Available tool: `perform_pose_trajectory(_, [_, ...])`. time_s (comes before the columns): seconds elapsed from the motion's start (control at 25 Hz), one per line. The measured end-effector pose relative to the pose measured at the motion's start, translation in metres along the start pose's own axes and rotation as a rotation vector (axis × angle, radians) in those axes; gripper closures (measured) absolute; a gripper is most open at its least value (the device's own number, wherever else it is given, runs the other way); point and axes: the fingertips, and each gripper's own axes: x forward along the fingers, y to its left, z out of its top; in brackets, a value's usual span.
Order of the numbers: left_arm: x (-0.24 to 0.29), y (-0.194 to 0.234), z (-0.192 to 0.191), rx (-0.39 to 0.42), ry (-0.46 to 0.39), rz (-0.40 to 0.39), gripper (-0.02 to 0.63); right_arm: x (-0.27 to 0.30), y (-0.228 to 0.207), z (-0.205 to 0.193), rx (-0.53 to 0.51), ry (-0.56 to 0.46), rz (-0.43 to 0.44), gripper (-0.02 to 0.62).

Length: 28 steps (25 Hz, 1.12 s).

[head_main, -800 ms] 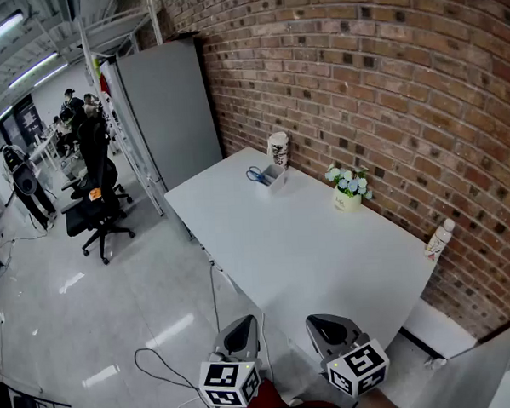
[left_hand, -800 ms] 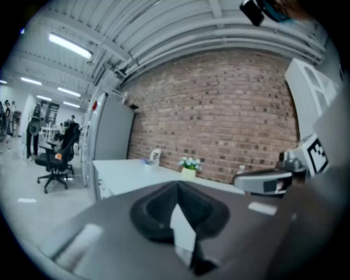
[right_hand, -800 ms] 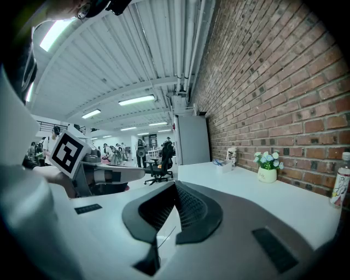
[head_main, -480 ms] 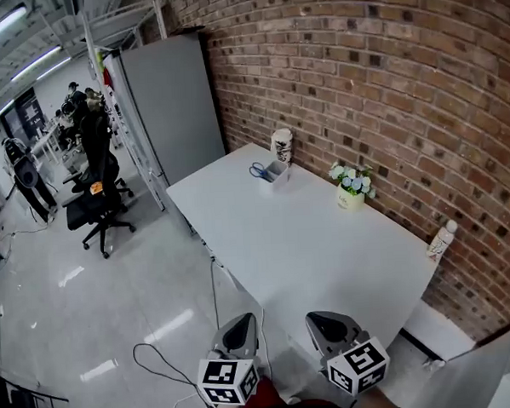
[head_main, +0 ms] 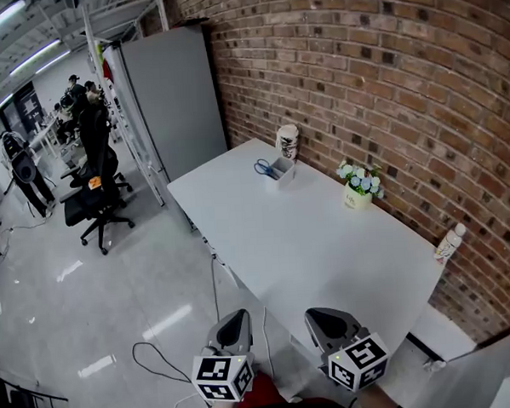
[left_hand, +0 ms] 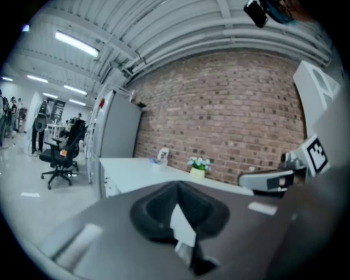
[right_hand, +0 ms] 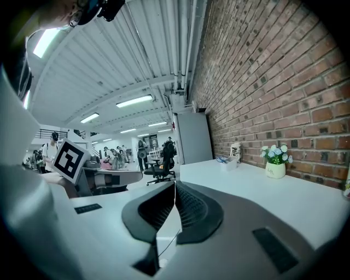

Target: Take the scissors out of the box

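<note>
Blue-handled scissors (head_main: 262, 166) stick out of a small pale box (head_main: 282, 169) at the far end of the white table (head_main: 316, 238), next to the brick wall. In the right gripper view the box (right_hand: 228, 162) shows small and far off. Both grippers hang off the table's near end, far from the box. My left gripper (head_main: 233, 326) is shut with nothing in it, and its jaws meet in its own view (left_hand: 178, 188). My right gripper (head_main: 326, 321) is beside it, also shut and empty (right_hand: 175, 188).
A patterned paper cup (head_main: 287, 143) stands just behind the box. A flower pot (head_main: 357, 187) and a small bottle (head_main: 448, 243) stand along the brick wall. A grey cabinet (head_main: 173, 101), office chairs (head_main: 96, 186) and a floor cable (head_main: 161, 357) lie to the left.
The head view has shifted a little, so the table and box sit slightly higher and further right. Both grippers keep their places at the bottom, still shut.
</note>
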Motion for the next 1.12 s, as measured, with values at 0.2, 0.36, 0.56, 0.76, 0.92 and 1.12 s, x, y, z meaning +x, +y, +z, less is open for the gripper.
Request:
perform_pose_trajectory(0.2, [0.019, 0.024, 0.003, -0.007, 0.004, -0.003, 0.603, 0.029, -0.004, 0.002, 0.01, 0.016, -0.002, 0.586])
perform_pose_trajectory(0.36, [0.034, 0.046, 0.002, -0.014, 0.017, -0.006, 0.603, 0.057, -0.006, 0.005, 0.012, 0.028, 0.001, 0.586])
perform_pose_trajectory(0.56, [0.054, 0.077, 0.003, -0.02, 0.033, -0.008, 0.603, 0.095, -0.009, 0.007, 0.019, 0.049, 0.007, 0.586])
perform_pose_trajectory(0.76, [0.075, 0.114, 0.014, -0.02, 0.036, -0.004, 0.603, 0.14, -0.008, 0.013, 0.03, 0.065, 0.017, 0.586])
perform_pose_trajectory(0.92, [0.089, 0.146, 0.022, -0.015, 0.05, -0.008, 0.603, 0.176, -0.005, 0.02, 0.035, 0.075, 0.017, 0.586])
perform_pose_trajectory(1.12, [0.111, 0.183, 0.033, -0.009, 0.057, -0.022, 0.603, 0.216, -0.008, 0.029, 0.043, 0.081, -0.002, 0.586])
